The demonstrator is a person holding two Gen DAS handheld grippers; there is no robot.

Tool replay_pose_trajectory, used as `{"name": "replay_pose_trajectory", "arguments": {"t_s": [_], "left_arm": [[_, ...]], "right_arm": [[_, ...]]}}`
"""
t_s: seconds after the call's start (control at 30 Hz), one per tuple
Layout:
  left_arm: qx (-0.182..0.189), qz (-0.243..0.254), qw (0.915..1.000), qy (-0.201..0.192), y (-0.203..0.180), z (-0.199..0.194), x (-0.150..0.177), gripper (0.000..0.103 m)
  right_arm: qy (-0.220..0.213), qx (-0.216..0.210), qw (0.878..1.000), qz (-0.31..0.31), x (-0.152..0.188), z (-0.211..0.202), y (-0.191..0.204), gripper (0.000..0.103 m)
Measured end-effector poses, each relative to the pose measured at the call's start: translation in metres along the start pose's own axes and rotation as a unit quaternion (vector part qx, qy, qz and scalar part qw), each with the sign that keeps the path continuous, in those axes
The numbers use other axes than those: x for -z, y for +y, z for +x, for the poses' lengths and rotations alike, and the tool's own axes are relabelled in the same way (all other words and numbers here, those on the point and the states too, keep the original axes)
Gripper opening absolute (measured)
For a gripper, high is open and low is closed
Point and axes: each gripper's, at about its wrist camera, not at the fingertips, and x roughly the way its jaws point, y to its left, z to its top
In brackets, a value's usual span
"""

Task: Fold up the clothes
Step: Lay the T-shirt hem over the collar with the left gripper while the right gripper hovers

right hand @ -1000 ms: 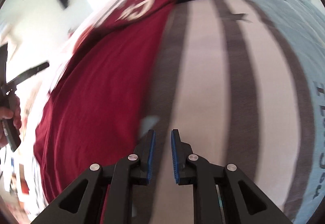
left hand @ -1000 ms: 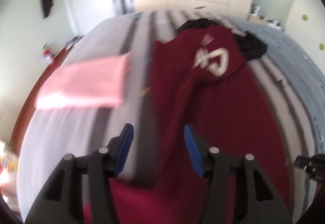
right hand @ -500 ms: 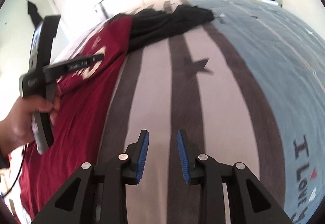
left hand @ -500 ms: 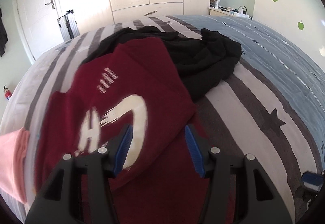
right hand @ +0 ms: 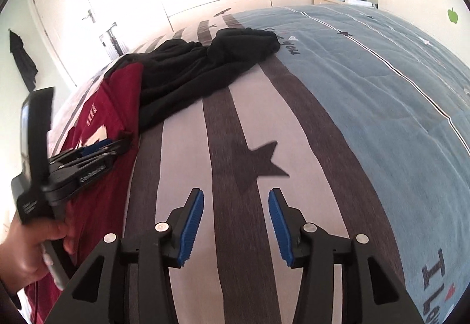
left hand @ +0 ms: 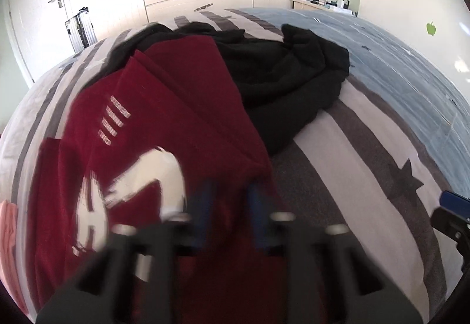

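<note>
A dark red shirt (left hand: 176,133) with white print lies spread on the bed, seen also at the left of the right wrist view (right hand: 117,95). My left gripper (left hand: 230,215) is blurred in its own view, with its jaws closing on the red cloth near the shirt's right edge. In the right wrist view the left gripper (right hand: 101,146) has its fingers pressed together on that edge, and a hand (right hand: 26,247) holds its handle. My right gripper (right hand: 236,224) hangs over the striped bedspread (right hand: 182,148); its jaws are opening with nothing between them.
A crumpled black garment (left hand: 288,80) lies behind the shirt, overlapping its far edge. A pink cloth (left hand: 7,221) shows at the far left. The bedspread's blue part (right hand: 367,89) stretches to the right. A suitcase (left hand: 80,30) stands by the white wardrobe doors beyond the bed.
The left gripper swung from beside the pink cloth across to the shirt's print and right edge, then closed there. The right gripper moved right off the shirt over the stripes and opened wider.
</note>
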Motion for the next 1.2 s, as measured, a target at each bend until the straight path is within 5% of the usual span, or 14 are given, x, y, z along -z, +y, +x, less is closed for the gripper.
{"name": "replay_pose_trajectory", "arguments": {"t_s": [0.2, 0.37, 0.53, 0.7, 0.87, 1.03, 1.2], "left_arm": [[-0.012, -0.044, 0.9986, -0.027, 0.06, -0.035, -0.015, 0.003], [-0.062, -0.067, 0.9953, -0.034, 0.145, -0.058, -0.02, 0.003], [-0.124, -0.137, 0.9827, 0.011, 0.244, -0.054, -0.011, 0.008], [-0.155, -0.165, 0.974, -0.004, 0.286, -0.062, -0.006, 0.008], [-0.061, -0.176, 0.9823, 0.019, 0.283, -0.056, 0.011, 0.033], [0.009, -0.202, 0.9784, 0.042, 0.277, -0.028, 0.019, 0.034], [0.01, -0.193, 0.9805, 0.034, 0.276, -0.004, 0.012, 0.034]], "right_arm": [[-0.003, 0.0, 1.0, -0.004, -0.025, 0.019, 0.017, 0.042], [-0.006, -0.014, 1.0, -0.014, -0.049, 0.035, 0.048, 0.042], [0.002, -0.037, 0.999, -0.03, -0.066, 0.05, 0.087, 0.042], [0.017, -0.063, 0.995, -0.07, -0.065, 0.063, 0.134, 0.042], [0.029, -0.079, 0.989, -0.119, -0.054, 0.074, 0.175, 0.042], [0.029, -0.075, 0.987, -0.137, -0.062, 0.091, 0.198, 0.042], [0.013, -0.068, 0.988, -0.135, -0.088, 0.108, 0.209, 0.042]]}}
